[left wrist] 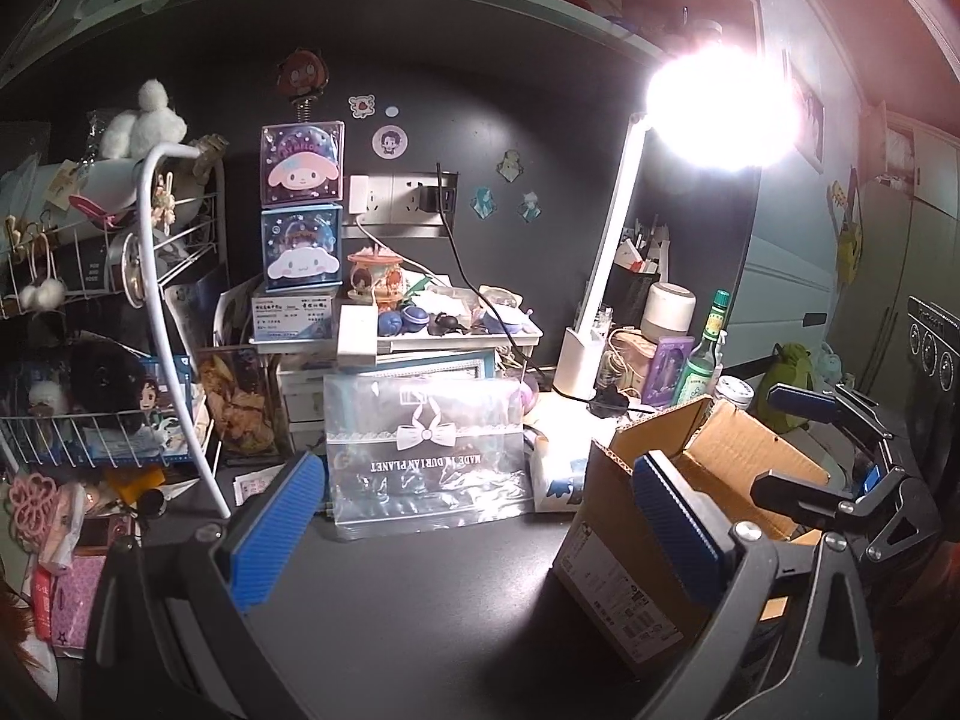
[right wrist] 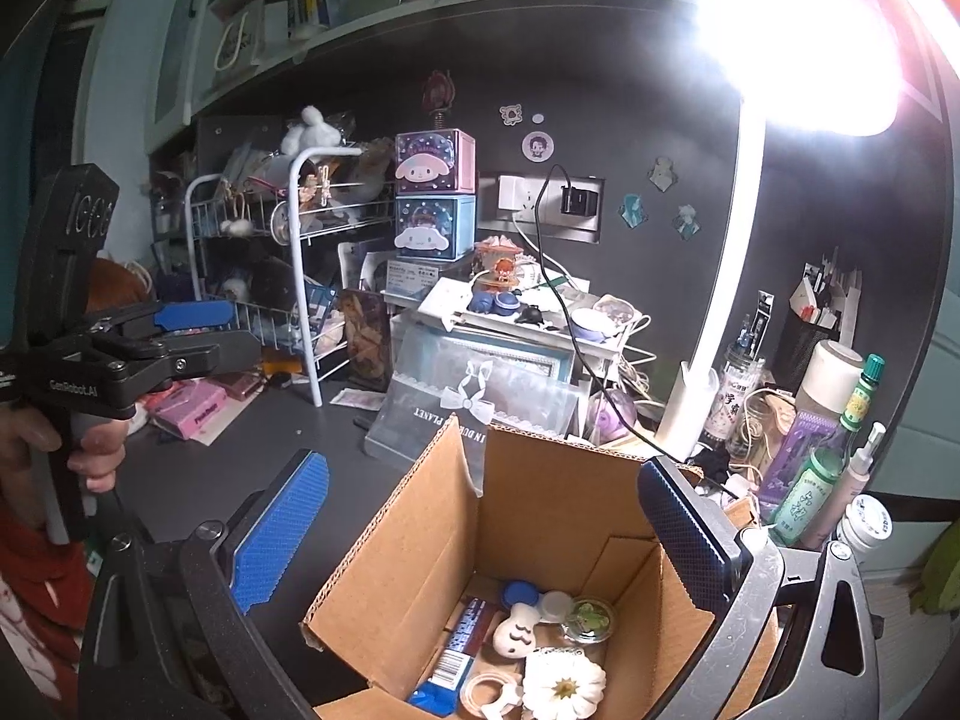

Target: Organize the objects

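An open cardboard box [right wrist: 540, 492] stands on the dark desk and holds several small items, among them a white flower [right wrist: 564, 687], a blue packet [right wrist: 462, 642] and a round green badge [right wrist: 591, 618]. My right gripper [right wrist: 486, 534] hangs open above the box mouth with nothing between its blue pads. In the left wrist view the box [left wrist: 738, 450] is at the right, with the right gripper [left wrist: 792, 450] over it. My left gripper [left wrist: 474, 516] is open and empty over bare desk, facing a clear plastic bag with a bow print [left wrist: 426, 456]. A hand holds the left gripper [right wrist: 240, 333] at the left.
A white wire rack [left wrist: 150, 300] full of plush toys and cards fills the left. Stacked character boxes [left wrist: 303, 204] and a cluttered small shelf [left wrist: 444, 324] stand behind the bag. A bright desk lamp [left wrist: 606, 276], bottles [left wrist: 708, 354] and cables crowd the right.
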A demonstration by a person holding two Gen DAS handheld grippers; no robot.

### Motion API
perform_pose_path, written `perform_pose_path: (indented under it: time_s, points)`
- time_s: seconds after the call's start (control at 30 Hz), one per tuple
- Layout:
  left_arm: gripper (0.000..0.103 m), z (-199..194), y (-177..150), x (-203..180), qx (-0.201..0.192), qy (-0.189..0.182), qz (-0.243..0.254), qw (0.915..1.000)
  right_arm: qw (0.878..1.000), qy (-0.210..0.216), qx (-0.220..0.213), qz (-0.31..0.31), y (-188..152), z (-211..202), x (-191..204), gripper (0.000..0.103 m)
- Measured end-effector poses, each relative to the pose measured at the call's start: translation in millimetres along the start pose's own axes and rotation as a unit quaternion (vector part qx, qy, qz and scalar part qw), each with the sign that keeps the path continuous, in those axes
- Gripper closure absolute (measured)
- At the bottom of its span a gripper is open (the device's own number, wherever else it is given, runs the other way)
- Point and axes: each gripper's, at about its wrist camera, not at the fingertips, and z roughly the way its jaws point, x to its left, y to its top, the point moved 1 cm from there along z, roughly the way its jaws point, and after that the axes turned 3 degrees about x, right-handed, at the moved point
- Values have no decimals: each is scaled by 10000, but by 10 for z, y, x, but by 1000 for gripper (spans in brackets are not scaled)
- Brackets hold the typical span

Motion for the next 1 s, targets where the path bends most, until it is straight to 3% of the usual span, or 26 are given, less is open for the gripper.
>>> perform_pose_path:
  time_s: [1.0]
  points:
    - [1, 57, -38, 43, 74, 49, 63, 9999, 10000, 47, 34, 79, -25, 79, 36, 0]
